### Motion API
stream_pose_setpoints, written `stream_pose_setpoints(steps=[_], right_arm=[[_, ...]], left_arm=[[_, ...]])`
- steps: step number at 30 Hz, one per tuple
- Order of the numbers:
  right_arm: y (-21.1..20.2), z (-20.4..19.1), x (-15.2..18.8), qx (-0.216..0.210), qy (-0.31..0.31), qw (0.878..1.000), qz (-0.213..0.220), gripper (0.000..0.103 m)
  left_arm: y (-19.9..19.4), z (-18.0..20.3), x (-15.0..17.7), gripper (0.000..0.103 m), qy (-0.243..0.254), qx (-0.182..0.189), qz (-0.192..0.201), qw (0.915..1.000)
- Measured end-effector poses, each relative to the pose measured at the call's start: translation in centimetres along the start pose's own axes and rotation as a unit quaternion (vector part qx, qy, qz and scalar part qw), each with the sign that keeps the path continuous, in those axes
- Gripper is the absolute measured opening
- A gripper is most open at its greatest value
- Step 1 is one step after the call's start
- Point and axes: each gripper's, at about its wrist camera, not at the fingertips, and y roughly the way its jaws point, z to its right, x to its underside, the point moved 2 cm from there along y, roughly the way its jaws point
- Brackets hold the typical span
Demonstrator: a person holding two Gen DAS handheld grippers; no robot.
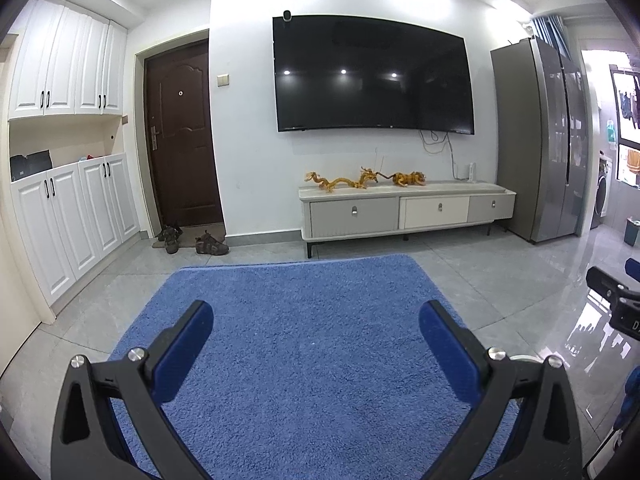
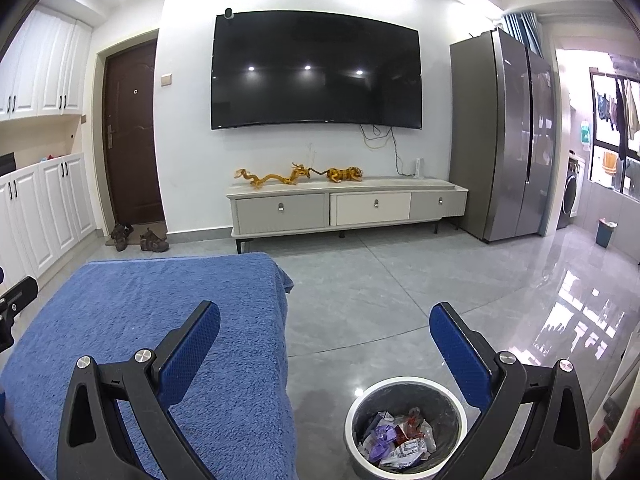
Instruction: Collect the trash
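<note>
A round bin with a white rim point(image 2: 405, 382) stands on the grey floor at the bottom of the right wrist view, holding crumpled wrappers point(image 2: 398, 436) in white, purple and red. My right gripper point(image 2: 325, 328) hangs open above it, with nothing between its blue pads. My left gripper point(image 1: 316, 322) is open too, held over a blue fuzzy cover point(image 1: 304, 340) with nothing on it. The same blue cover point(image 2: 160, 320) fills the left of the right wrist view. The right gripper's black body point(image 1: 616, 300) shows at the right edge of the left wrist view.
A low TV cabinet point(image 2: 348, 208) with dragon figurines stands under a wall-mounted TV point(image 2: 316, 72). A grey fridge point(image 2: 504, 136) is at the right, and a blue bin point(image 2: 606, 232) beyond it. White cupboards point(image 1: 68, 216), a brown door and shoes point(image 1: 192, 240) are at the left.
</note>
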Motion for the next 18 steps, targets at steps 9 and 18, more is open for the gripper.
stream_pose_setpoints(steps=[9, 18], right_arm=[[-1.4, -0.9, -0.3, -0.002, -0.012, 1.000, 0.007, 0.103], [-3.1, -2.1, -0.6, -0.006, -0.023, 1.000, 0.015, 0.103]], left_arm=[[-1.3, -1.2, -0.2, 0.103, -0.011, -0.003, 0.006, 0.9999], [-3.3, -2.5, -0.1, 0.103, -0.020, -0.010, 0.009, 0.9997]])
